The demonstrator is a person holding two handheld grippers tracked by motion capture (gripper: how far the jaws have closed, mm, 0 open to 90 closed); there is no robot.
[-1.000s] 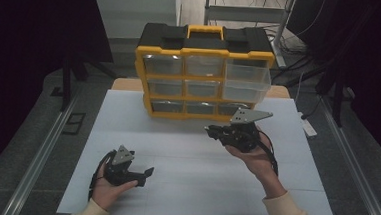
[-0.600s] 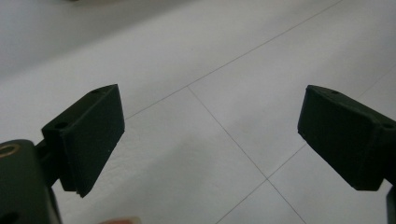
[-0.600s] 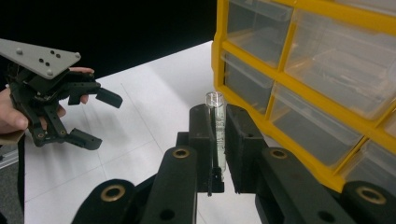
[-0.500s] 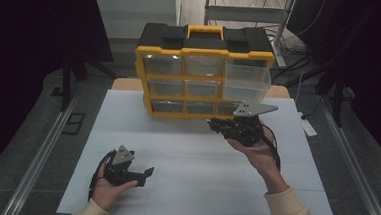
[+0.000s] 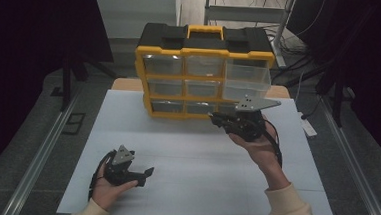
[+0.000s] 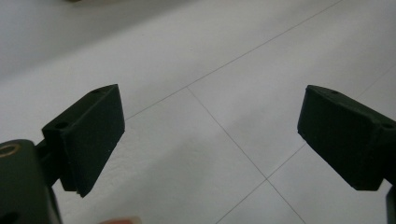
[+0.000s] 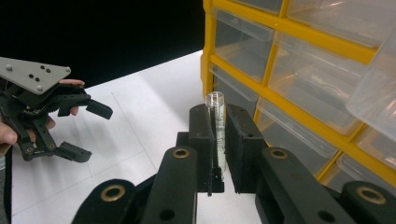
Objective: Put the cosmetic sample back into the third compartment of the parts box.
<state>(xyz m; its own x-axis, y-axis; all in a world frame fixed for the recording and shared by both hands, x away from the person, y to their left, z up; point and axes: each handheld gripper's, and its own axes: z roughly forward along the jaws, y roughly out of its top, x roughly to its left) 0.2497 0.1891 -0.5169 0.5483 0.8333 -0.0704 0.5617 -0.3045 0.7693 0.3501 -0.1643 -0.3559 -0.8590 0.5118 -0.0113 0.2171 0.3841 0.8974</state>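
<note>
Landmark: yellow-and-black drawer cabinet (image 5: pixel 204 71), standing at the far edge of the white worktop (image 5: pixel 198 188).

1. Left hand (image 5: pixel 107 190), farthest from the cabinet, at the near left of the worktop. Palm up, cradling the left tool (image 5: pixel 145 177). Grey three-cornered plate on top. Jaws spread wide, nothing between them; in the left gripper view only bare white worktop with thin seam lines lies between the two black pads. Tool points toward the worktop's right side.

2. Right hand (image 5: pixel 262 148), nearer the cabinet, in front of its lower right corner. Cream sleeve (image 5: pixel 292 211) at the wrist. Holds the right tool (image 5: pixel 214 117) raised above the worktop, tip pointing left along the cabinet's bottom row.

3. Right tool, state: jaws closed on a clear glass tube (image 7: pixel 215 130). Tube stands upright between the pads, its open rim rising above them, fine markings down its side. Tube sits just in front of the cabinet's lower drawers, apart from them.

4. Cabinet: yellow frame, black top with yellow handle, three rows of three clear drawers. Upper right drawer (image 5: pixel 248 78) pulled out toward the person, overhanging the right tool. Other drawers pushed in; contents cannot be told.
</note>
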